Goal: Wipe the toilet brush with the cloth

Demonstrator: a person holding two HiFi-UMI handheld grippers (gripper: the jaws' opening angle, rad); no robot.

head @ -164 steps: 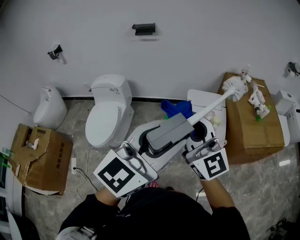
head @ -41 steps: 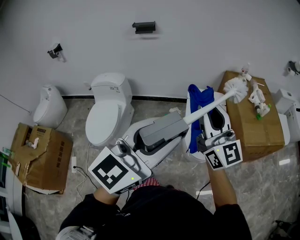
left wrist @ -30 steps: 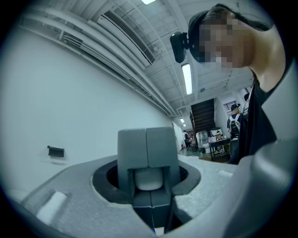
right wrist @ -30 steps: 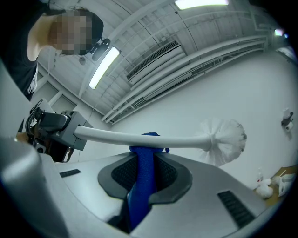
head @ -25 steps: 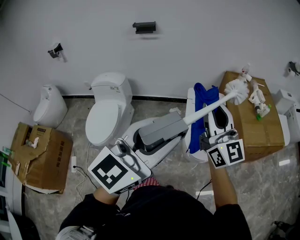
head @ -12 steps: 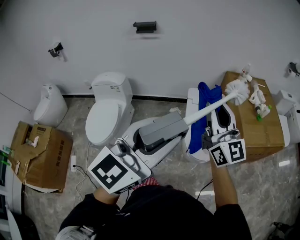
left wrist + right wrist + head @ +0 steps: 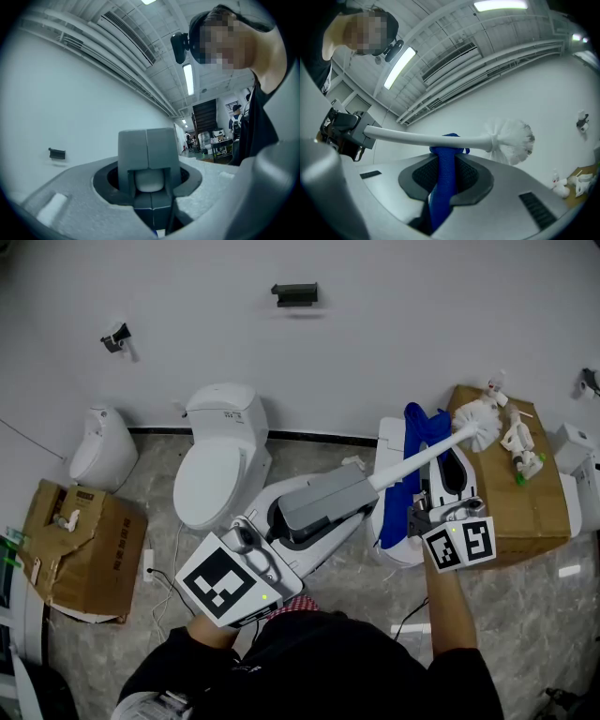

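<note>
In the head view my left gripper (image 7: 364,486) is shut on the end of the white toilet brush handle (image 7: 417,458). The handle slants up right to the bristle head (image 7: 478,418). My right gripper (image 7: 433,448) is shut on a blue cloth (image 7: 401,493), and the cloth's top lies against the handle just short of the bristles. The left gripper view shows the left gripper (image 7: 148,157) with its grey pads closed round the handle's white end (image 7: 149,181). In the right gripper view the cloth (image 7: 440,197) rises between the right gripper's (image 7: 446,164) jaws to touch the handle (image 7: 417,137) beside the bristle head (image 7: 513,140).
A white toilet (image 7: 220,465) and a small white fixture (image 7: 97,448) stand at the wall on the left. A torn cardboard box (image 7: 80,549) lies at the left. Another box (image 7: 516,493) at the right carries small items (image 7: 516,442). A cable (image 7: 164,582) runs over the floor.
My right gripper has slid the blue cloth a little further along the handle, up and right toward the bristles. The left gripper and the brush have stayed still.
</note>
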